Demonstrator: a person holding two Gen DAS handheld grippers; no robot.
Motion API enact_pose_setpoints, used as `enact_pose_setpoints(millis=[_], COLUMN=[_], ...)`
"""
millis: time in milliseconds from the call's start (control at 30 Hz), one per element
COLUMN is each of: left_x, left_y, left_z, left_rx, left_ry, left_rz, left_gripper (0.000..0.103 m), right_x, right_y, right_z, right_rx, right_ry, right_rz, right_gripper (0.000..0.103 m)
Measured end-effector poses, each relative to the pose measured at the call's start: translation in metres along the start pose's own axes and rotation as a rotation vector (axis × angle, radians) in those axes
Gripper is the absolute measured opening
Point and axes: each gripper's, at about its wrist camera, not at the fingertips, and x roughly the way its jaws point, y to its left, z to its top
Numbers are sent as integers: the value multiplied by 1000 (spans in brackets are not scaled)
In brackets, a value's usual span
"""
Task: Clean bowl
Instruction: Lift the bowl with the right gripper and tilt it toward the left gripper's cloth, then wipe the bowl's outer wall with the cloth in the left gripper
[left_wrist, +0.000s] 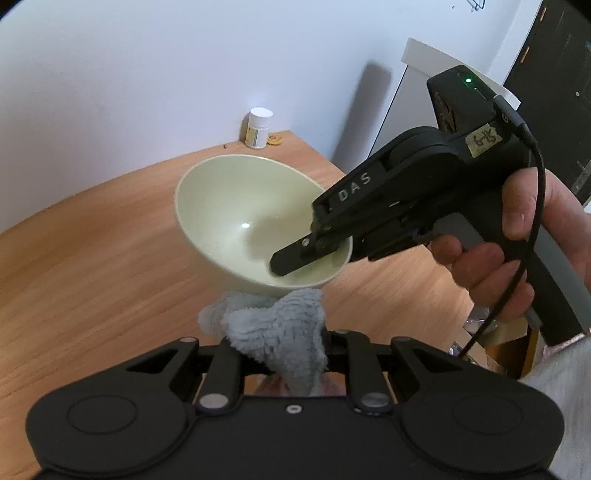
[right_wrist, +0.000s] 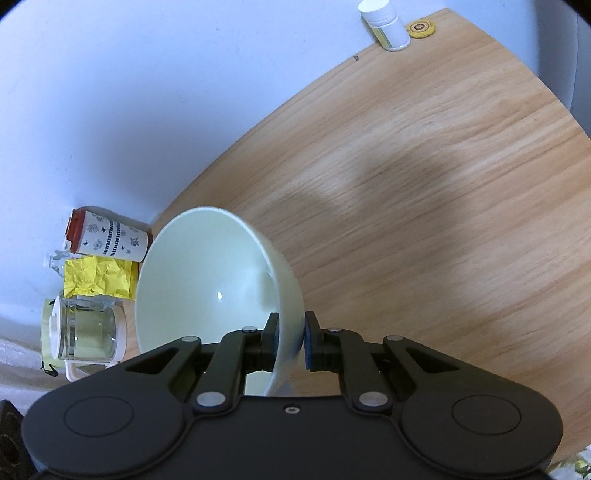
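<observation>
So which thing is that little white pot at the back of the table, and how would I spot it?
Start at the wooden table and follow it to the far corner against the pale wall. There a small white bottle with a white cap stands upright. A yellow-green label band sets it apart from the flat yellow disc lying beside it.

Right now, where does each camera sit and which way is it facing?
Left wrist: on the left gripper, shut on a grey cloth, facing the bowl, the right gripper and the hand holding it.
Right wrist: on the right gripper, clamping the bowl's rim, facing the table.
Shared: bowl, white bottle.
</observation>
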Motion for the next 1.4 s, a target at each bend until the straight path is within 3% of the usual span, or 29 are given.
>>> enact_pose_setpoints(millis=[233, 367, 467, 633, 867, 1033, 1167, 1400], left_x=[0, -10, -19, -33, -29, -25, -15, -3], left_y=[-8, -3, 5, 14, 8, 10, 5, 14], left_z=[-6, -16, -21, -27, -25, -22, -17, -15], left_rx=[-17, -57, -104, -138, -111, -109, -75, -130], left_ry=[-71, -162, -192, -219, -219, -202, -181, -163], left_rz=[-16, -2, 36, 60, 63, 24, 10, 15], left_gripper=[16, 16, 16, 16, 16, 16, 16, 16], right_x=[2, 1, -2, -6, -5, -5, -6, -12], right_y=[4, 3, -4, -8, -6, -4, 0, 16], right_z=[-2, -2, 1, 1, -6, -3, -1, 1], right_rx=[30, 87, 173, 200, 211, 209, 192, 109], right_ry=[-4, -18, -22, -13, 5, 2, -1, 4], right_rz=[15, 47, 98, 121, 167, 176, 164, 130], right_gripper=[16, 16, 16, 16, 17, 17, 17, 18])
